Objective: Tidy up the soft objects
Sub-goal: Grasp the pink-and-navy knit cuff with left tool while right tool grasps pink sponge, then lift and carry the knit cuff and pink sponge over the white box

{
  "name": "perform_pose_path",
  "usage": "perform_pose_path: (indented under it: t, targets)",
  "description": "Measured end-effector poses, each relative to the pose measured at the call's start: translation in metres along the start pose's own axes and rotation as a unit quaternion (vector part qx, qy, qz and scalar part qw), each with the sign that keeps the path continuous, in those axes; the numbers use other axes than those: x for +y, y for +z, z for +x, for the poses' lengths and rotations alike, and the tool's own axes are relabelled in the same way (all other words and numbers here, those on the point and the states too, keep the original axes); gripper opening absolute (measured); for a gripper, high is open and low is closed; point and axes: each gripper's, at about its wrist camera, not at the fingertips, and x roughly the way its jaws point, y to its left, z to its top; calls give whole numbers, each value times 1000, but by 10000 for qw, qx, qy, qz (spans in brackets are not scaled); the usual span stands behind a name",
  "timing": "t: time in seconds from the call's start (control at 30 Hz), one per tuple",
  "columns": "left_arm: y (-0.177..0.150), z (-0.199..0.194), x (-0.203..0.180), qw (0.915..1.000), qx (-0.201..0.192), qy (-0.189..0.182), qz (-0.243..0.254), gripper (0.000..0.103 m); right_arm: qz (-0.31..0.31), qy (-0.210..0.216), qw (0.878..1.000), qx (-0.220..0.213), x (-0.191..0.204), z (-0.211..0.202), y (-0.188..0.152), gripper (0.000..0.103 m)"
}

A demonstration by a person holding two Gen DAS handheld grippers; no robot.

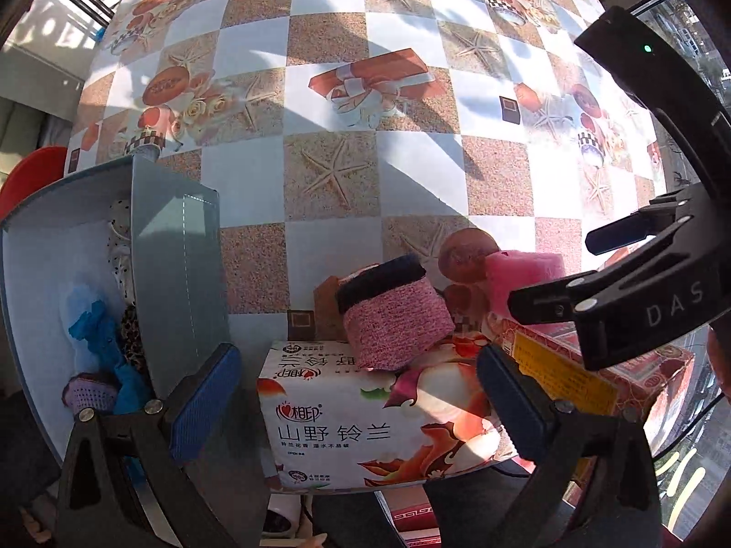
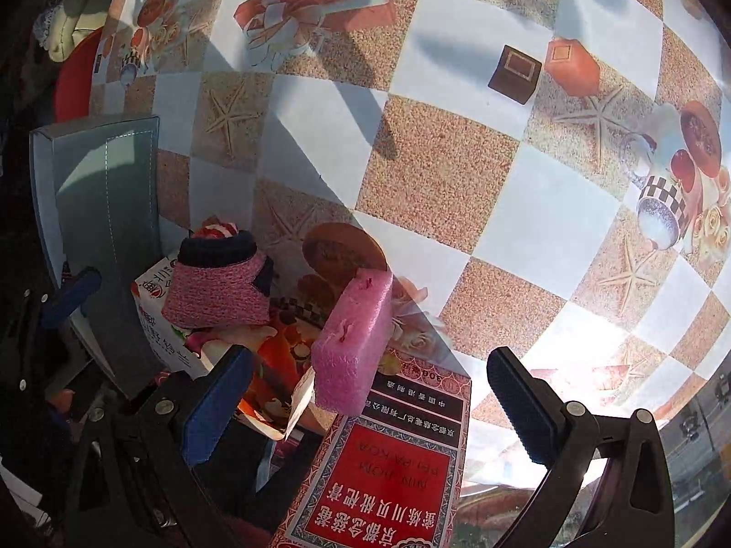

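A folded pink knit cloth with a dark band (image 1: 390, 315) (image 2: 219, 285) lies on a tissue pack (image 1: 365, 415) (image 2: 160, 315). A pink sponge (image 2: 354, 342) (image 1: 521, 274) stands on a red box (image 2: 402, 470) (image 1: 607, 379). My left gripper (image 1: 361, 406) is open, its jaws on either side of the tissue pack, just short of the cloth. My right gripper (image 2: 374, 404) is open, just below the sponge; it also shows at the right of the left wrist view (image 1: 571, 274).
A grey open box (image 1: 178, 269) (image 2: 105, 201) stands to the left and holds blue, leopard-print, spotted and purple soft items (image 1: 105, 347). The table (image 1: 365, 137) has a checkered printed cover. A red chair (image 1: 32, 173) is beyond the left edge.
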Motion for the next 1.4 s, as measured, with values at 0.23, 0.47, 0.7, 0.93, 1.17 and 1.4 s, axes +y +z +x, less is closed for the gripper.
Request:
perform_pose_path:
  t: [0.23,0.47,0.7,0.93,1.17,1.4]
  targets:
    - [17,28,-3,9990,415,157,9,103,-111,296,9985,450,-3,26,11,75]
    - [31,45,-13,9975,658,228,108,102,44,747,9965,366,-26,26,6,26]
    - [39,68,-16,9946,1037,-90,-5,57,297,680,9937,-837,-55,-23,-27,26]
    - [30,44,-20,9987,459,-21,232,26,419,656,9811,-1770,-59,-68,-51,26]
    - [4,-31,-22,9968,-723,90,330,26,534,803,9690,-2273,-43,-101,-78,26]
    - [-28,-91,11,9895,-1441,117,-95,26,304,818,9631,-2547,21,-113,-92,26]
